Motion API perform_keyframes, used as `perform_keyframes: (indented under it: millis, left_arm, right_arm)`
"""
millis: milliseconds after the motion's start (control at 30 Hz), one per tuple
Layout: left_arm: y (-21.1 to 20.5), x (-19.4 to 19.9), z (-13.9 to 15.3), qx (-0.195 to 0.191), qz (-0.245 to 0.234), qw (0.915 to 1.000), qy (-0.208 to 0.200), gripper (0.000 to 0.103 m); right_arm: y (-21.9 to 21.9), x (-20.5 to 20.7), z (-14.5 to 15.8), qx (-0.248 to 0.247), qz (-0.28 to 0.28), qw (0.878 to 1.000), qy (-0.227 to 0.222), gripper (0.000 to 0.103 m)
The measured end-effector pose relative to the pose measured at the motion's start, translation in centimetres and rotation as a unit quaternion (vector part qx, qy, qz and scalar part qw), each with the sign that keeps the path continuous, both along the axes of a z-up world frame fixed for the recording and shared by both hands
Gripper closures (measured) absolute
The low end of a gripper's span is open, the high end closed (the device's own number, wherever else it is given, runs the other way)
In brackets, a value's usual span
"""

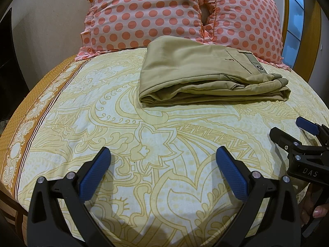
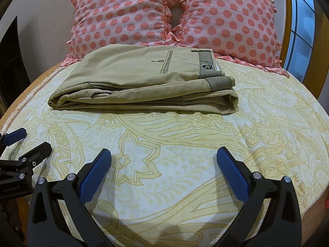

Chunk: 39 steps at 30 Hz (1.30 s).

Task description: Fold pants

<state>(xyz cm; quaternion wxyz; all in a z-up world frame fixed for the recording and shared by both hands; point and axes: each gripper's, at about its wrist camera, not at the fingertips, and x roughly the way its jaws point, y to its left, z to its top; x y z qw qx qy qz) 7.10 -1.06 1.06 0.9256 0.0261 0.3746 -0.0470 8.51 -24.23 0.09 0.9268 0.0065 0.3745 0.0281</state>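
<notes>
Khaki pants lie folded in a compact stack on the bed, waistband with a dark badge to the right; they also show in the right wrist view. My left gripper is open and empty, held back from the pants over the sheet. My right gripper is open and empty, also short of the pants. The right gripper shows at the right edge of the left wrist view; the left gripper shows at the left edge of the right wrist view.
A yellow patterned bedsheet covers the bed. Two pink polka-dot pillows lean behind the pants. A wooden headboard and window are at the right. The bed's edge drops off at the left.
</notes>
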Motion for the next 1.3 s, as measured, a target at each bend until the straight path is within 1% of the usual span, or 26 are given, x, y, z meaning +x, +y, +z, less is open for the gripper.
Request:
perform_keyframes:
  millis: [1300]
  left_arm:
    - [-0.15,0.17,0.02,-0.001,0.001,1.0,-0.008,0.002]
  right_arm:
    - [-0.03,0.03,0.03,0.0,0.001,1.0,0.0,0.001]
